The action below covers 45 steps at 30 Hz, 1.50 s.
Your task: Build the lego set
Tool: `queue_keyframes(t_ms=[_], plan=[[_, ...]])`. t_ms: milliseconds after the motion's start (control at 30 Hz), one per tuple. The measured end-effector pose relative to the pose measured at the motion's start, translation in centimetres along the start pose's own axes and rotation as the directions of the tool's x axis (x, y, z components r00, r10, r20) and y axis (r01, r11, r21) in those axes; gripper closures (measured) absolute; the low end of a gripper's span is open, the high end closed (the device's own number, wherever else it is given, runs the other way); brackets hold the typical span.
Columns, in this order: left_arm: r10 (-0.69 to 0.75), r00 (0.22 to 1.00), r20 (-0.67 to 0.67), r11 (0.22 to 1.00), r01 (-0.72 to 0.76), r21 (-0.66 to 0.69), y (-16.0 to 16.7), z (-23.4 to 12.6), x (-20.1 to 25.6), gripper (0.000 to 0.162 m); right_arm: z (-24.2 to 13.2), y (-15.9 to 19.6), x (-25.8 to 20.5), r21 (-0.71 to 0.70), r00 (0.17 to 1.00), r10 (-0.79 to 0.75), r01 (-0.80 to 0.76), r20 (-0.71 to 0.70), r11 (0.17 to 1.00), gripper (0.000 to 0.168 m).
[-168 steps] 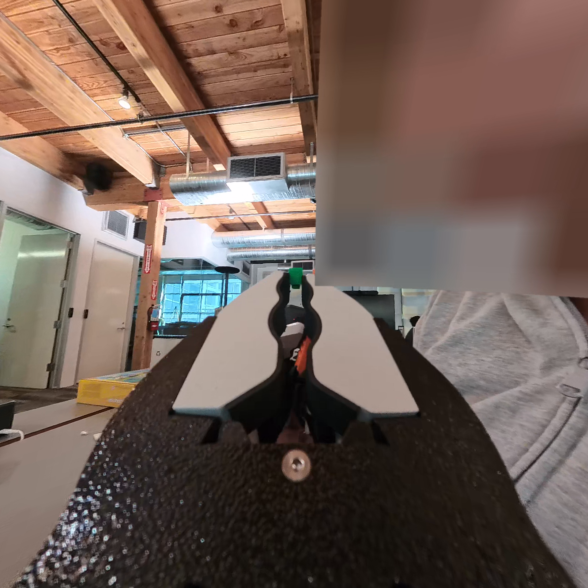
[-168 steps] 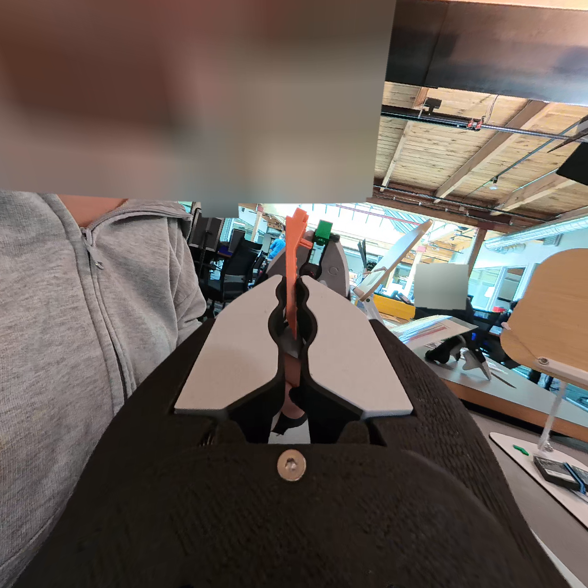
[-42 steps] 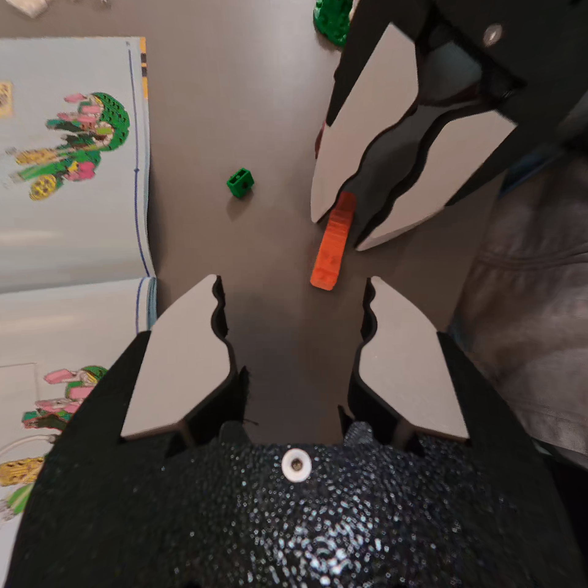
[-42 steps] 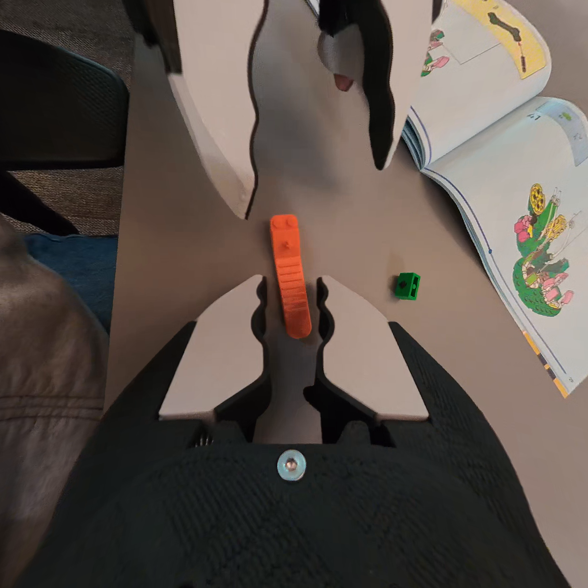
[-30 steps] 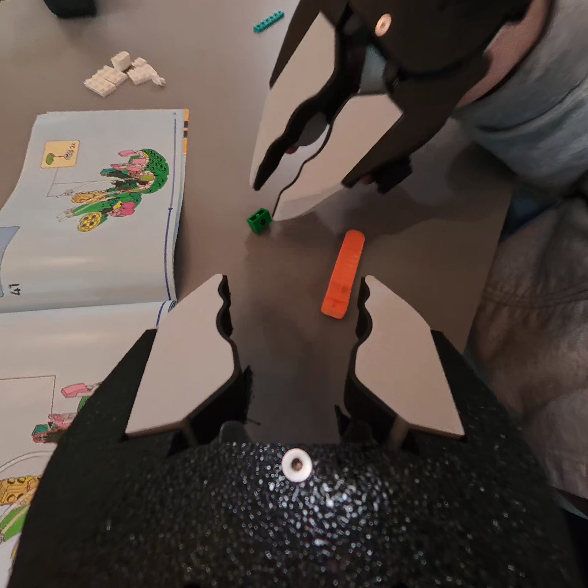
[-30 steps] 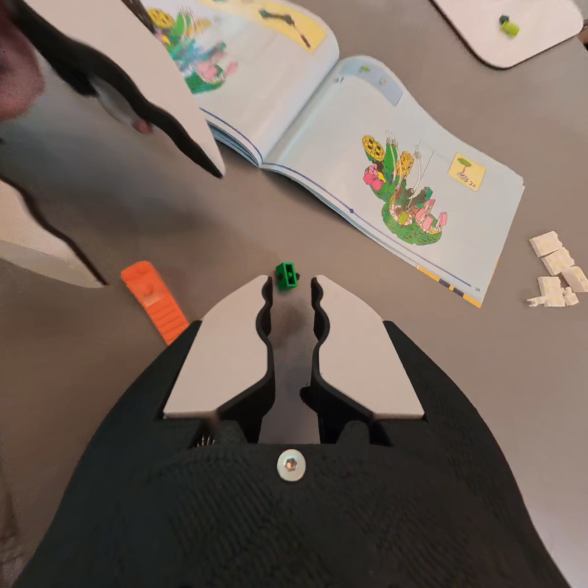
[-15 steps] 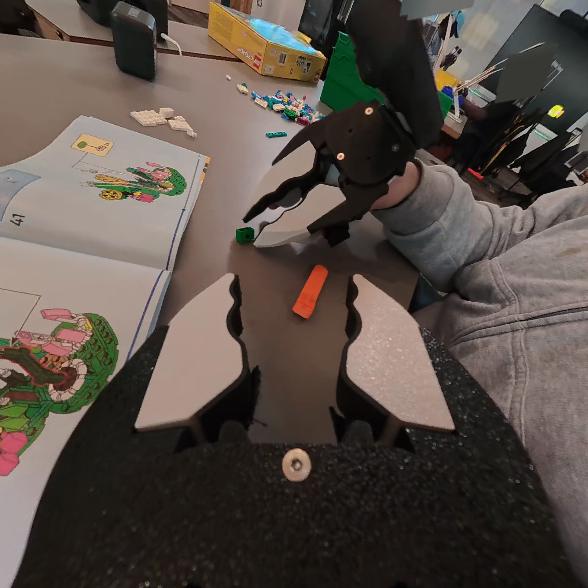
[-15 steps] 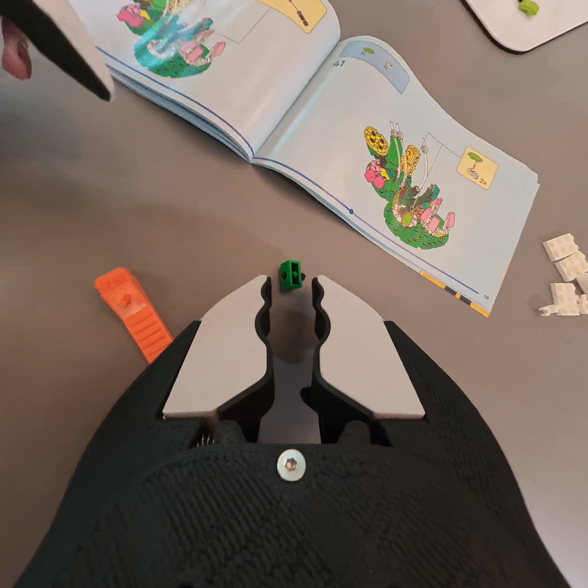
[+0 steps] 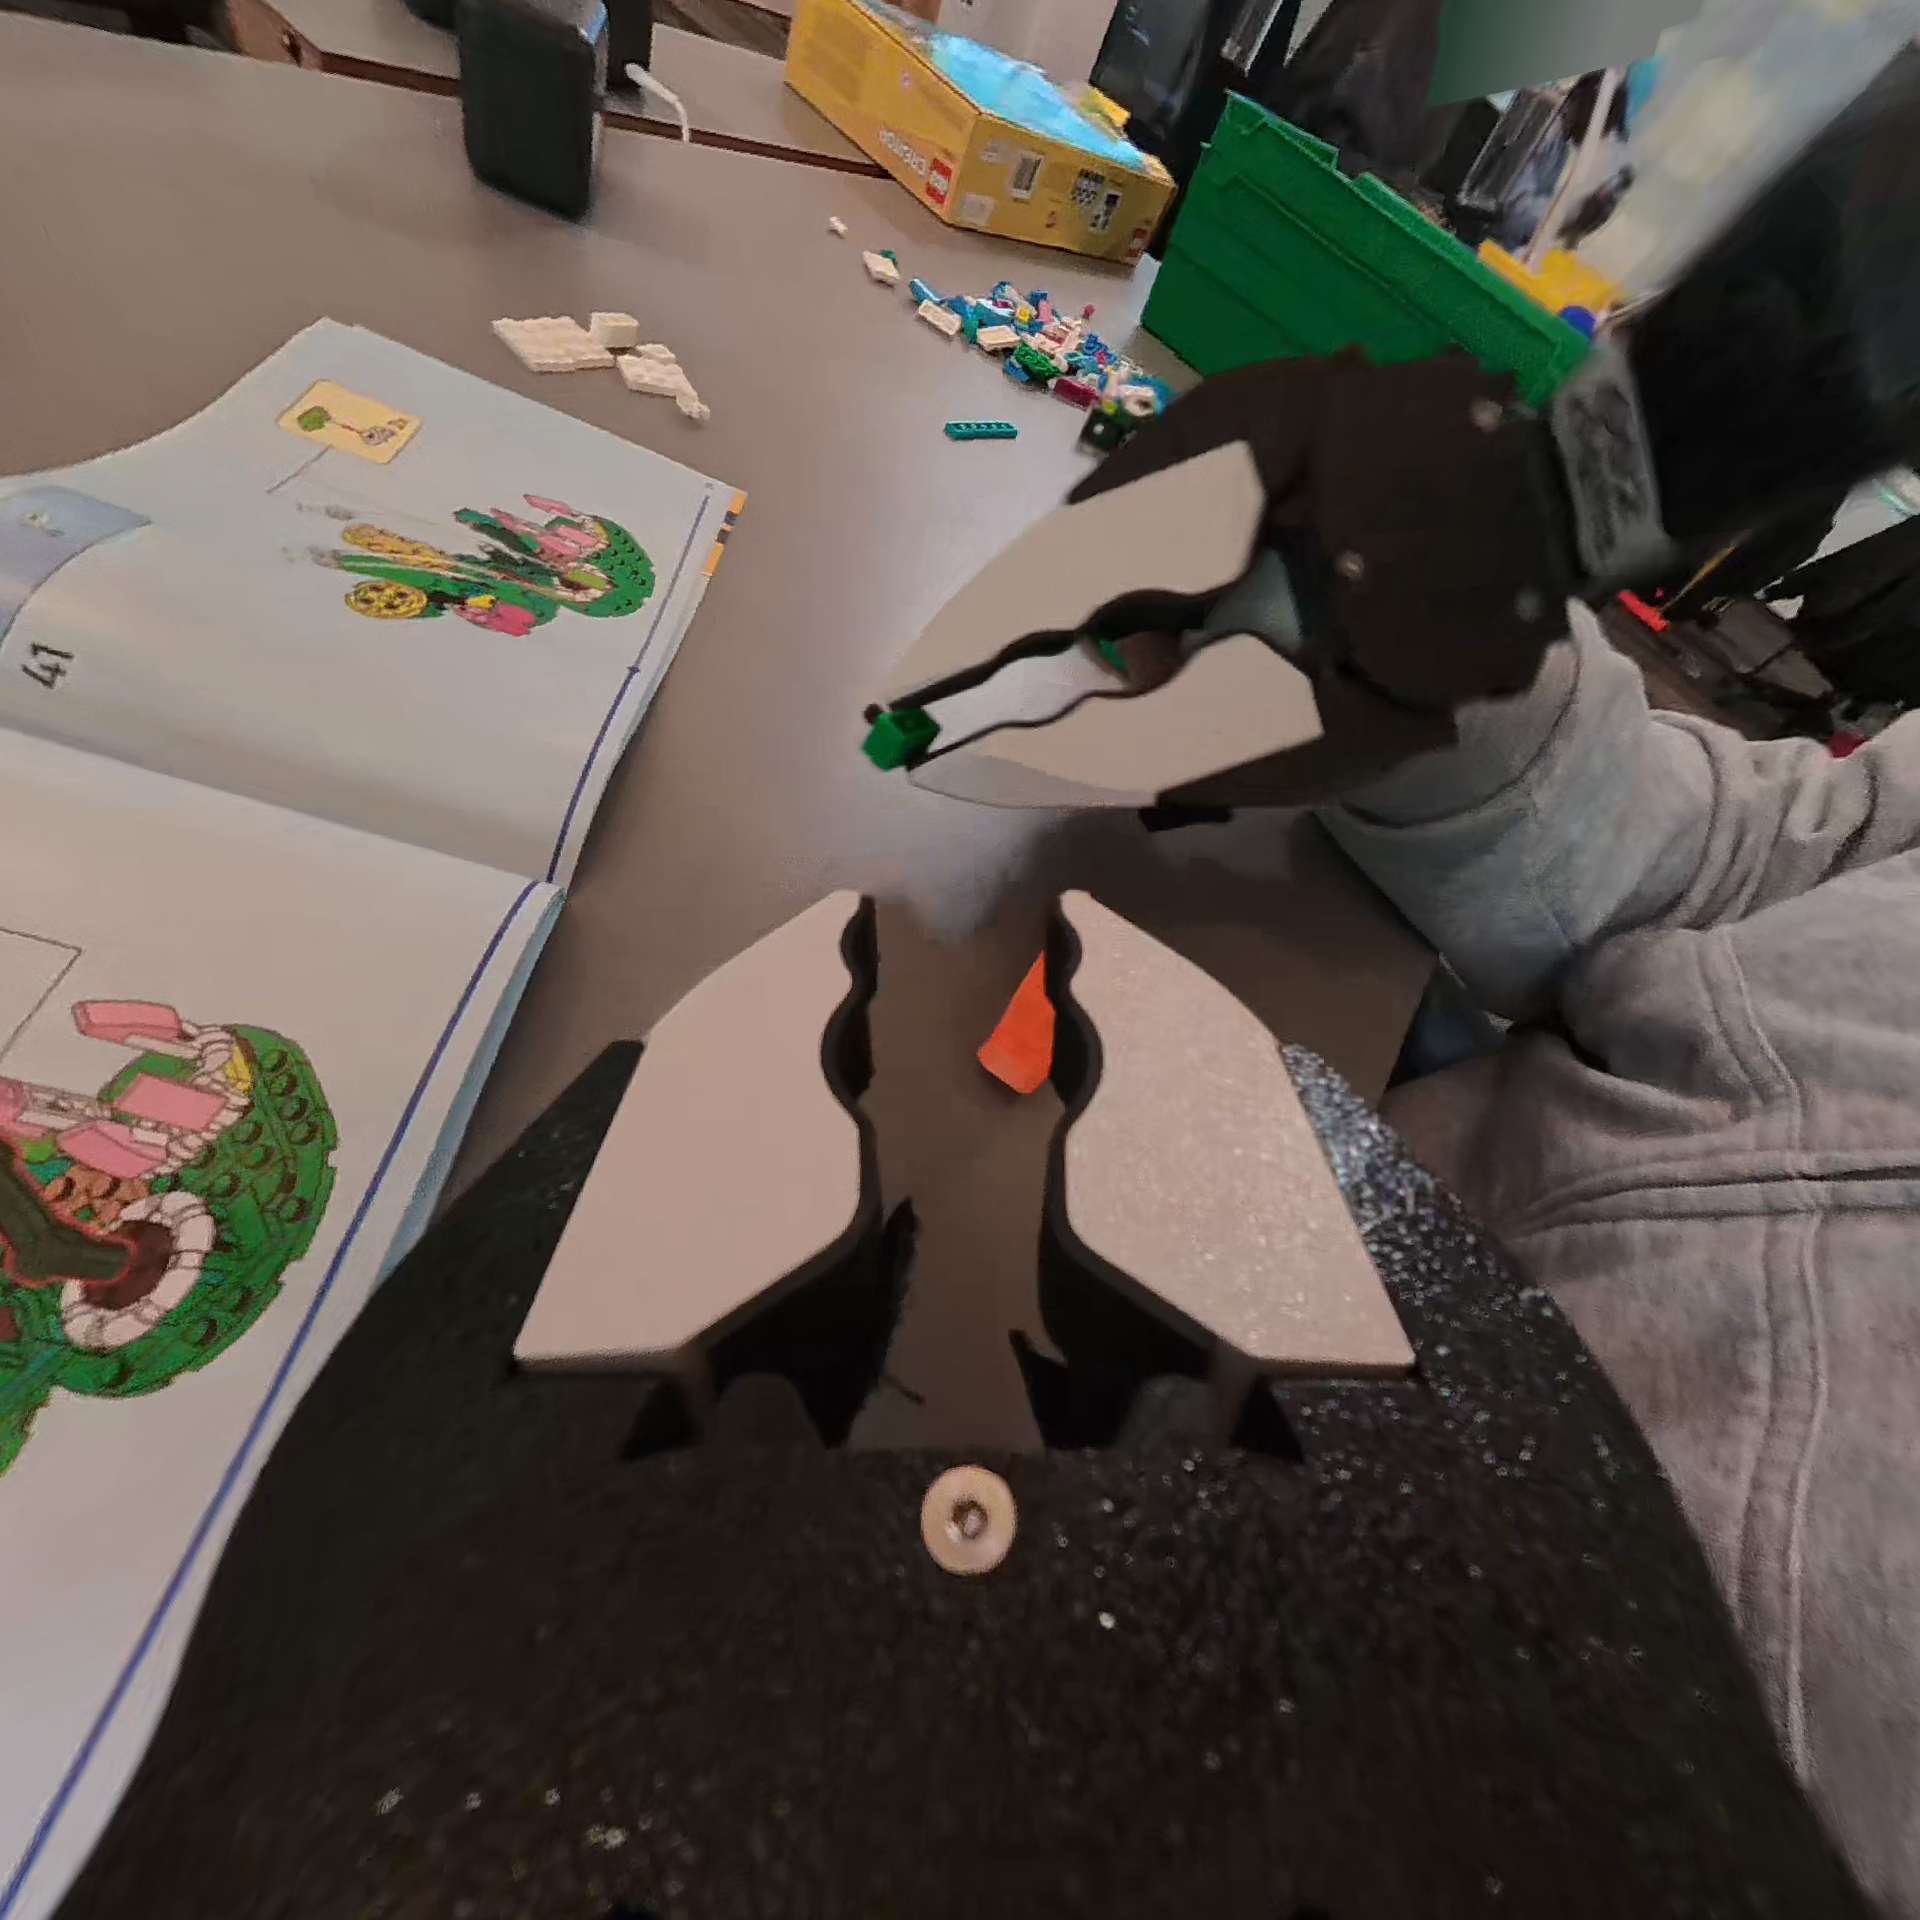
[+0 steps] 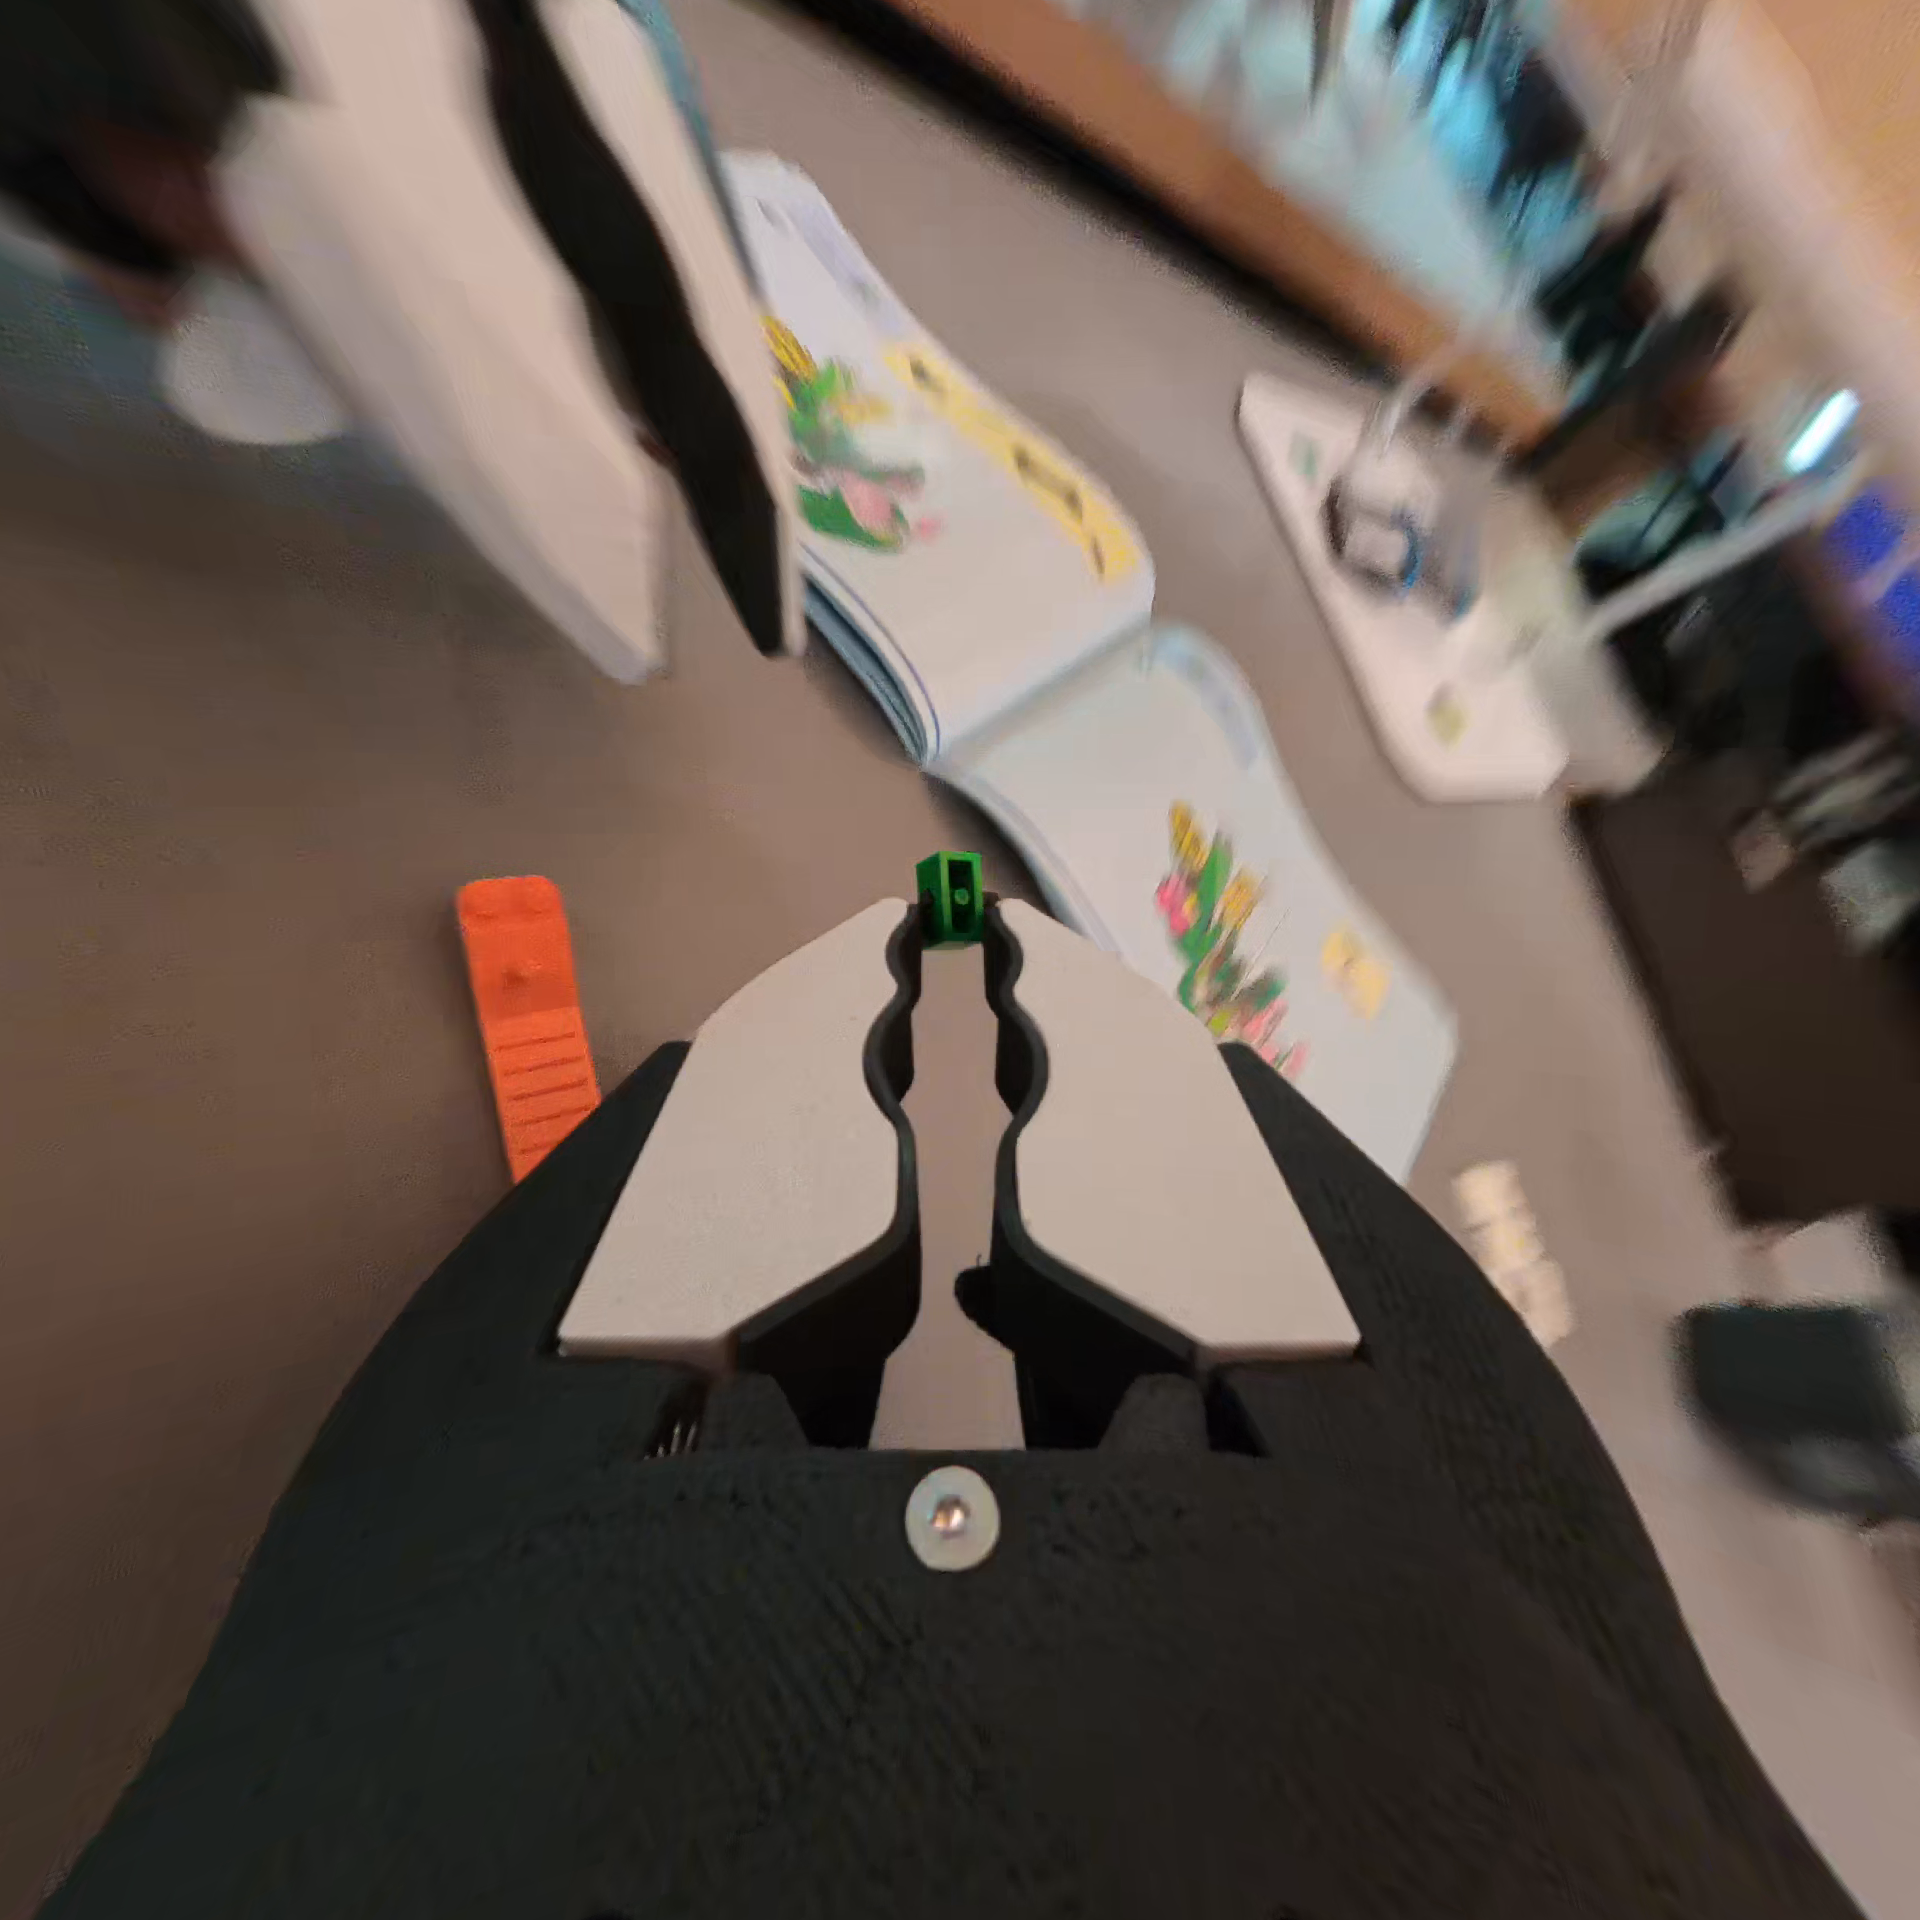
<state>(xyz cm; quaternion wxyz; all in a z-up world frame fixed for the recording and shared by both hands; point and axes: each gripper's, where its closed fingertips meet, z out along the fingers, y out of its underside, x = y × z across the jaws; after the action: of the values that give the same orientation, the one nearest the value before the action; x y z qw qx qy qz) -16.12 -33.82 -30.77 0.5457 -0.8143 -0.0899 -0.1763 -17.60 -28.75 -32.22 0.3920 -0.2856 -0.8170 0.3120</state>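
**Green brick pinched at the tips**

Between the tips of the right tongs point(image 10: 951, 914), at the centre of the right wrist frame, sits a small green plastic Lego brick point(image 10: 949, 902), clamped by its two side faces and lifted clear of the grey table point(image 10: 260, 935). It looks light, rigid and smooth-sided, so such a shallow tip hold could let it twist or slip; squeezing flat faces squarely seems safest. Lower centre of the left wrist frame, the left tongs point(image 9: 961, 914) stand parted and empty above a flat orange plastic brick separator point(image 9: 1023, 1029). An open illustrated instruction booklet point(image 9: 312, 727) fills the left.
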Motion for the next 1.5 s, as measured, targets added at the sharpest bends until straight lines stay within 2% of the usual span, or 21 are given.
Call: queue_keyframes(t_ms=[33,100,167,267,500,633,833,900,1000,1067,1133,1200,1267,1333,1433,1500], plan=[[-0.014,1.000,-0.018,1.000,0.014,0.006,0.0,0.2,0.2,0.130,-0.5,-1.0,-0.4,0.059,0.992,-0.122,0.124,-0.034,0.991,0.159],[-0.048,0.996,-0.072,0.999,0.050,0.022,0.0,0.5,0.8,0.122,-1.2,-2.4,-1.4,0.127,0.929,-0.347,0.362,-0.126,0.923,0.159],[-0.078,0.991,-0.107,0.996,0.082,0.033,-0.1,0.6,1.1,0.119,-1.6,-2.9,-2.2,0.126,0.833,-0.510,0.541,-0.213,0.831,0.159],[-0.090,0.988,-0.125,0.995,0.093,0.022,0.3,0.8,1.2,0.129,-1.9,-3.3,-3.4,0.131,0.732,-0.625,0.672,-0.273,0.729,0.159],[-0.112,0.971,-0.211,0.994,0.113,-0.005,0.8,1.0,2.3,0.148,-2.2,-3.7,-4.3,0.135,0.652,-0.686,0.749,-0.322,0.649,0.159],[-0.133,0.961,-0.242,0.990,0.139,0.007,0.5,1.1,2.7,0.141,-2.1,-3.6,-4.8,0.122,0.612,-0.719,0.783,-0.328,0.610,0.159],[-0.147,0.966,-0.213,0.989,0.147,-0.014,0.9,1.1,2.2,0.138,-2.0,-3.4,-4.8,0.119,0.619,-0.716,0.777,-0.322,0.618,0.159],[-0.143,0.965,-0.220,0.990,0.142,-0.020,1.0,1.1,2.3,0.151,-2.0,-3.5,-4.8,0.120,0.619,-0.716,0.777,-0.325,0.617,0.159],[-0.101,0.972,-0.211,0.995,0.098,-0.027,1.2,1.0,2.3,0.152,-2.1,-3.5,-4.9,0.125,0.623,-0.712,0.774,-0.324,0.621,0.159],[-0.039,0.981,-0.188,0.999,0.035,-0.028,1.2,1.0,2.3,0.152,-2.2,-3.4,-5.1,0.176,0.722,-0.635,0.687,-0.275,0.705,0.160],[0.053,0.986,-0.156,0.998,-0.059,-0.037,1.4,0.9,2.2,0.151,-2.5,-3.3,-5.1,0.258,0.885,-0.447,0.465,-0.128,0.847,0.157],[0.157,0.981,-0.118,0.983,-0.166,-0.073,1.9,0.9,2.0,0.152,-3.0,-3.1,-5.2,0.298,0.972,-0.225,0.195,0.067,0.934,0.154],[0.255,0.961,-0.107,0.958,-0.266,-0.107,2.3,0.9,2.0,0.151,-3.5,-3.0,-5.2,0.286,0.972,-0.040,-0.029,0.233,0.958,0.154],[0.328,0.939,-0.107,0.930,-0.341,-0.139,2.7,1.1,2.0,0.152,-3.3,-1.9,-5.6,0.191,0.936,0.070,-0.143,0.345,0.971,0.152],[0.405,0.907,-0.112,0.890,-0.420,-0.180,3.1,1.4,1.9,0.151,-2.6,0.2,-6.7,0.040,0.904,0.129,-0.159,0.408,0.986,0.150],[0.420,0.898,-0.133,0.877,-0.439,-0.195,3.2,1.8,1.9,0.151,-2.3,0.9,-7.2,-0.007,0.897,0.133,-0.144,0.421,0.990,0.148]])
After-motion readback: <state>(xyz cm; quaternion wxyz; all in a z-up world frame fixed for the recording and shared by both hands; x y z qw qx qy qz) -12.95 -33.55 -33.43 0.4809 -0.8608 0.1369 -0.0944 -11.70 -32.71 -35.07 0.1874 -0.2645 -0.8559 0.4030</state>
